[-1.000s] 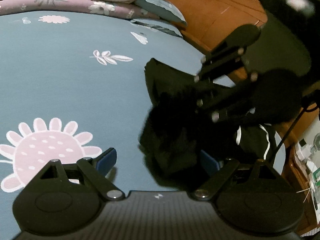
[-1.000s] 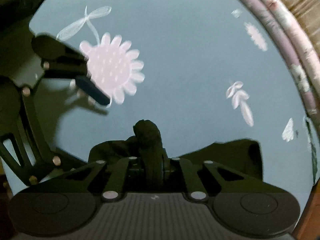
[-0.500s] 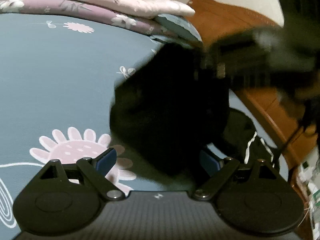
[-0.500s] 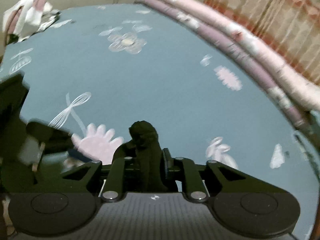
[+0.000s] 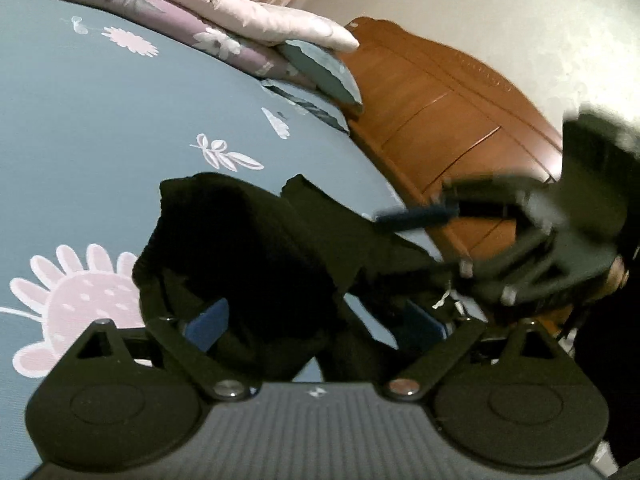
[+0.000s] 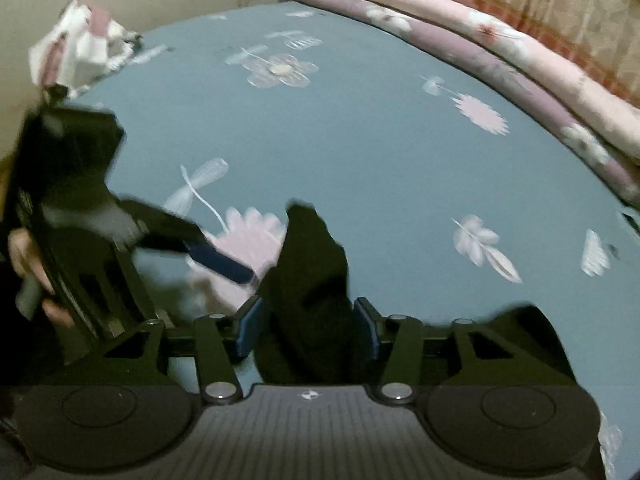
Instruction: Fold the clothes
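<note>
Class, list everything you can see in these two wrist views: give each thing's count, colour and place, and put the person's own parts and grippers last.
Black garment: one, black, bunched on the bed between both grippers.
Bedsheet: one, blue-grey with pink and white flowers, covering the bed.
Folded quilts: two, pale pink over mauve, stacked along the far bed edge.
Pillow: one, grey-blue, by the headboard.
Headboard: one, orange-brown wood, at the bed's end.
Crumpled cloth: one, white and pink, far corner.
Hand: one, gripping the left gripper's handle.
Left gripper: black, blue pads, open around the garment.
Right gripper: black, blue pads, parted, garment between.
</note>
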